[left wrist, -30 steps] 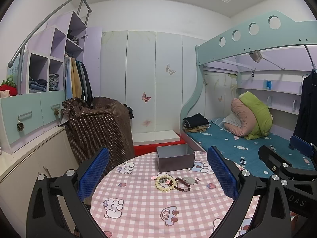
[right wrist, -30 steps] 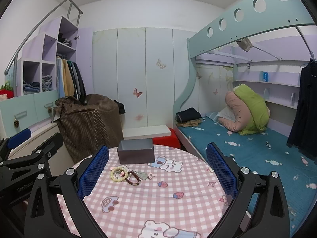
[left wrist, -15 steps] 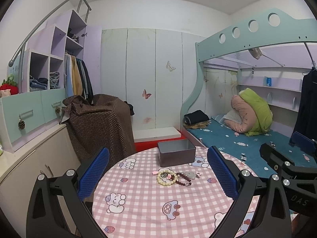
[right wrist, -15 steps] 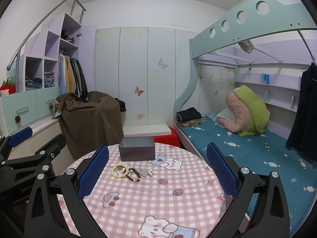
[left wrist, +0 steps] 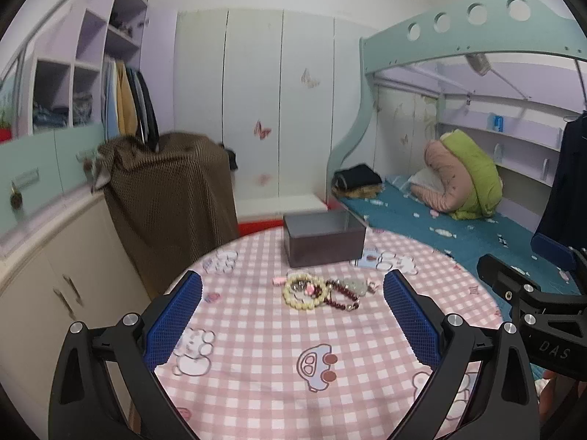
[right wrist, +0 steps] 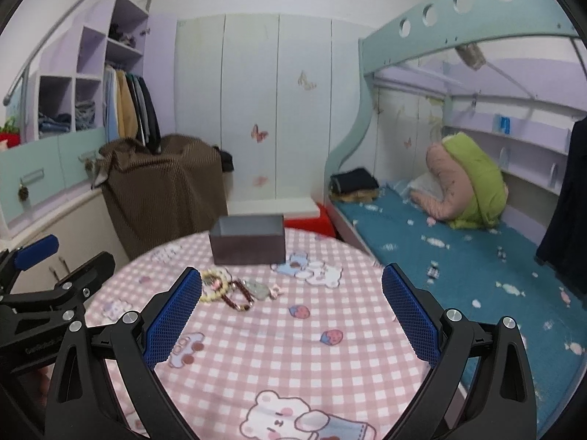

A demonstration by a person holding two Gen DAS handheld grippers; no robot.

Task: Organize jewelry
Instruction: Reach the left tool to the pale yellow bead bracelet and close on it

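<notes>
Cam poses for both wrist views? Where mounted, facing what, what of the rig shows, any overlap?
Left wrist: on the left gripper, open, aimed across the table at the bracelets; right gripper at its right edge.
Right wrist: on the right gripper, open, same heading; left gripper at its left edge.
Shared: bracelets, grey box, bunk bed.

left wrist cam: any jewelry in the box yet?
No: the bracelets lie in a heap on the checked tablecloth in front of the open box, whose visible interior shows none.
</notes>
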